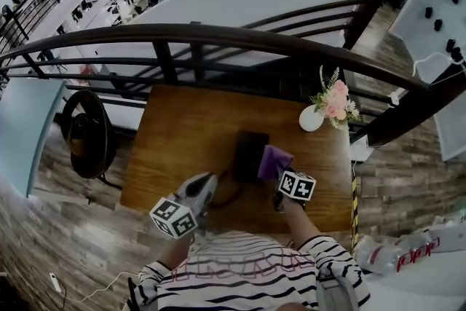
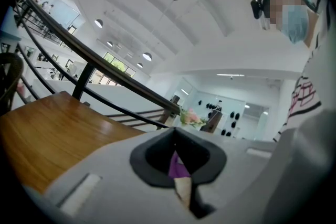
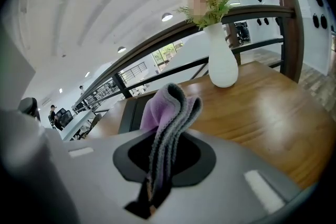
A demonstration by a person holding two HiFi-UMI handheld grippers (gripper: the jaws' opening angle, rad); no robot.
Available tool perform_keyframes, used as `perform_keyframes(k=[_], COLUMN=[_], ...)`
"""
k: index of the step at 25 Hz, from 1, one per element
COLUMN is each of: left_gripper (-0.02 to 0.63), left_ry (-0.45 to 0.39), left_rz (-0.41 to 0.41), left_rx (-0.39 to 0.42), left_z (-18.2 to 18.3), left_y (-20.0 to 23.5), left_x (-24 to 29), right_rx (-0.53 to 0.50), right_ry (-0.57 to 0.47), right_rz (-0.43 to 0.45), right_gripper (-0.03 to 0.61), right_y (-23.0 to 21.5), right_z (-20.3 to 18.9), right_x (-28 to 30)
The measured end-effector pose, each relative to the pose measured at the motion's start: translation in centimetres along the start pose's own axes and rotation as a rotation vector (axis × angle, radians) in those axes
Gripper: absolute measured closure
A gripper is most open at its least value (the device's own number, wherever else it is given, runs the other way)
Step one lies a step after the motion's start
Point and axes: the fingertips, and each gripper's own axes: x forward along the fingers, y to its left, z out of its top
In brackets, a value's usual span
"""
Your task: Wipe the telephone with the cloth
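Jaws on the left gripper (image 1: 210,184) sit drawn together on nothing, only a purple sliver showing in their slit, low over the wooden table (image 1: 182,127). One black telephone (image 1: 247,153) lies mid-table. One purple-grey cloth (image 1: 275,160), folded, stands at its right edge, pinched tight in the right gripper (image 1: 284,177). One white vase (image 1: 311,119) of flowers stands well apart.

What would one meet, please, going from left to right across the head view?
chair → left hand-held gripper → telephone → cloth → vase of flowers
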Motion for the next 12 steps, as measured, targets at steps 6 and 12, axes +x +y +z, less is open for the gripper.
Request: perform_keyframes(k=[6,12], left_gripper=[0.612,0.612], left_ry=[-0.004,-0.023], left_rz=[0.0,0.041], left_rx=[0.0,-0.001], left_z=[-0.1,0.0], left_y=[-0.2,0.4], left_x=[-0.3,-2.2], right_rx=[-0.007,-0.05], right_ry=[-0.039,-0.024], right_rz=[0.12,0.317], right_gripper=[0.541,0.541], right_y=[4.3,12.2], right_z=[0.4,-0.4], right_x=[-1.0,-0.4])
